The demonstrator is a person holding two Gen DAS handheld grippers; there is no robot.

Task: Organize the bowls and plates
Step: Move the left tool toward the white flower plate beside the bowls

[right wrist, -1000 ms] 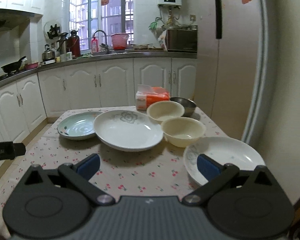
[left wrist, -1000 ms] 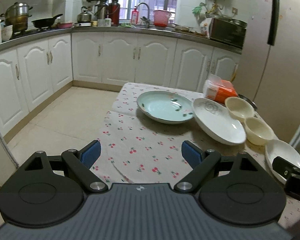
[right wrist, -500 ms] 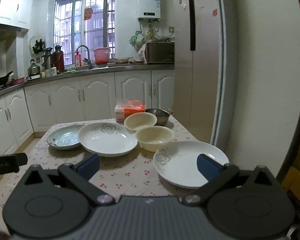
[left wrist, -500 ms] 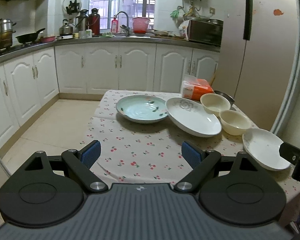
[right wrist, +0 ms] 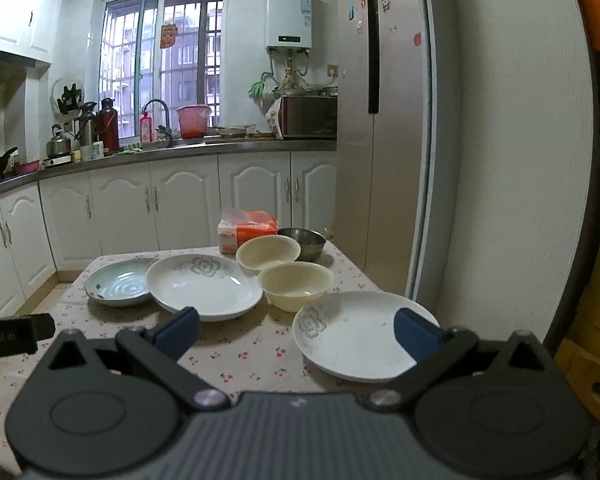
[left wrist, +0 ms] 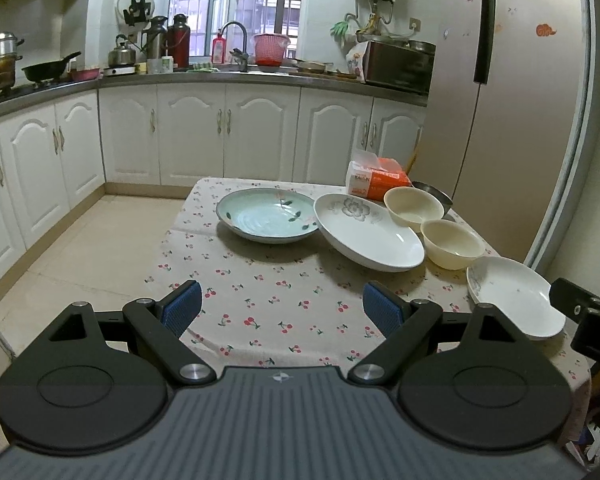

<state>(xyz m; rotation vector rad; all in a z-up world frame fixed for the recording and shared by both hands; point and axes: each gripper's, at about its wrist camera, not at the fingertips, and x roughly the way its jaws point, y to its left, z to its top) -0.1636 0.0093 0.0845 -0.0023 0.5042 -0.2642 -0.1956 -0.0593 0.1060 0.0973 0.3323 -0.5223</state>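
Both grippers hang back from the table (left wrist: 260,300), spread wide and empty, likely to survey before choosing a piece. From the left gripper (left wrist: 281,307), the celadon plate (left wrist: 266,216) lies at 12 o'clock, the floral white plate (left wrist: 368,232) leaning on its rim at 1, two cream bowls (left wrist: 452,240) beyond. The right gripper (right wrist: 296,330) faces the nearest white plate (right wrist: 356,336).

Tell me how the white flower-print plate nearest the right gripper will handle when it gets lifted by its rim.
The white flower-print plate looks glazed and glossy, so probably slippery between the pads. It seems rigid ceramic, likely breakable if dropped. Being wide and shallow, a rim grip from the open right gripper would likely let it droop or swing.
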